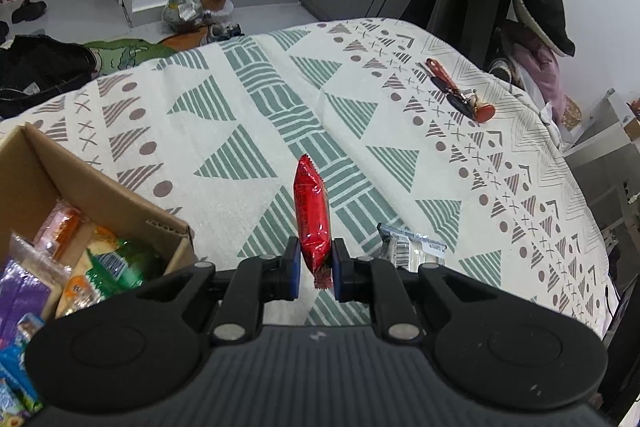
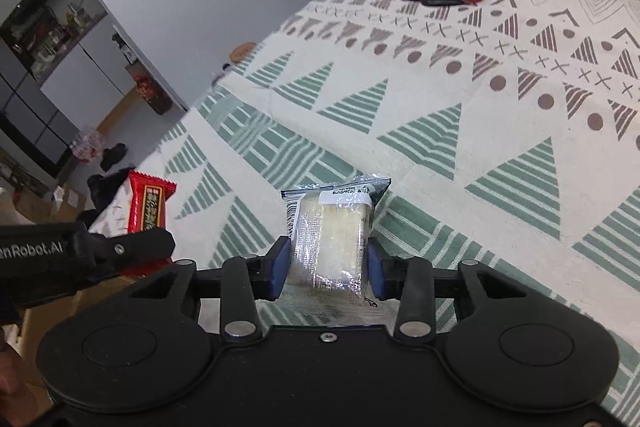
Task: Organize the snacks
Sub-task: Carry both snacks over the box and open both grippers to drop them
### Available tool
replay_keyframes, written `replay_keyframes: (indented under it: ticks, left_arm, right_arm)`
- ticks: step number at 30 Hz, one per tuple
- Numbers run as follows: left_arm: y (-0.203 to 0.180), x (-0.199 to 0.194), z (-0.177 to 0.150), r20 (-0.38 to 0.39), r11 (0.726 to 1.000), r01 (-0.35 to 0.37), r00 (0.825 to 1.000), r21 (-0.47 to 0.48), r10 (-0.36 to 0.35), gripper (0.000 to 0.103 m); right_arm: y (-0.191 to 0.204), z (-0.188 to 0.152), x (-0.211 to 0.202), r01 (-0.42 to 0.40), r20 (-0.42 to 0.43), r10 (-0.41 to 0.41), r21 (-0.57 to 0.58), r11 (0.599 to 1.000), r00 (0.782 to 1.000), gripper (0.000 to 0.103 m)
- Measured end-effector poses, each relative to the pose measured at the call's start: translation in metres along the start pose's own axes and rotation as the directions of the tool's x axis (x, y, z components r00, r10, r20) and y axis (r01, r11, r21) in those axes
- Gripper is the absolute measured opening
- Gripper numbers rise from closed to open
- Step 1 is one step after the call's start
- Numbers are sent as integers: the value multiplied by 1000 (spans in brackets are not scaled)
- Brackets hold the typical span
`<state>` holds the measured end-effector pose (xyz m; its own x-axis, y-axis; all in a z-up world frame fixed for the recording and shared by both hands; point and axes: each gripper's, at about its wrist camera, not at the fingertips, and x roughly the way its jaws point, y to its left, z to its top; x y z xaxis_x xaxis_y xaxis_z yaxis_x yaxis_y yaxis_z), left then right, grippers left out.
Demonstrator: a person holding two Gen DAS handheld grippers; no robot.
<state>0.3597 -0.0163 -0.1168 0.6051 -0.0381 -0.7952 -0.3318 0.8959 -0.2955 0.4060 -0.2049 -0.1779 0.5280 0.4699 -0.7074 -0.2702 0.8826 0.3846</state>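
Now our left gripper (image 1: 316, 267) pinches the red snack packet (image 1: 313, 215) upright, cardboard box (image 1: 116, 199) just to its left; our right gripper (image 2: 327, 263) clamps the clear-wrapped cake (image 2: 330, 227) farther off

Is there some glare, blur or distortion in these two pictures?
Left wrist view: fisheye bends the walls; the red packet shows glare; the snacks in the box look slightly blurred. Right wrist view: tilted and curved; the clear wrapper glints; the printing on it is too small to read.
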Motion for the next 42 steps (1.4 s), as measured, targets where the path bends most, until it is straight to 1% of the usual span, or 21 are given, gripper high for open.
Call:
replay_keyframes:
  ticks: [9, 16, 25, 35, 42]
  left_arm:
    - [-4, -34, -10, 48, 1000, -14, 999, 7, 14, 14]
    - [4, -65, -13, 95, 999, -34, 995, -1, 34, 14]
    - [31, -96, -18, 125, 997, -64, 990, -42, 68, 14]
    - [65, -127, -25, 139, 995, -63, 988, -81, 74, 14]
    - [93, -148, -27, 144, 991, -70, 986, -110, 85, 14]
  right_arm:
    - [4, 3, -31, -59, 60, 59, 5, 998, 996, 38]
    - [21, 0, -48, -115, 88, 117, -27, 993, 989, 37]
    - [45, -5, -68, -147, 122, 154, -63, 987, 981, 37]
    - [80, -7, -90, -176, 156, 190, -99, 979, 969, 37]
    - [107, -13, -98, -186, 156, 207, -140, 972, 966, 37]
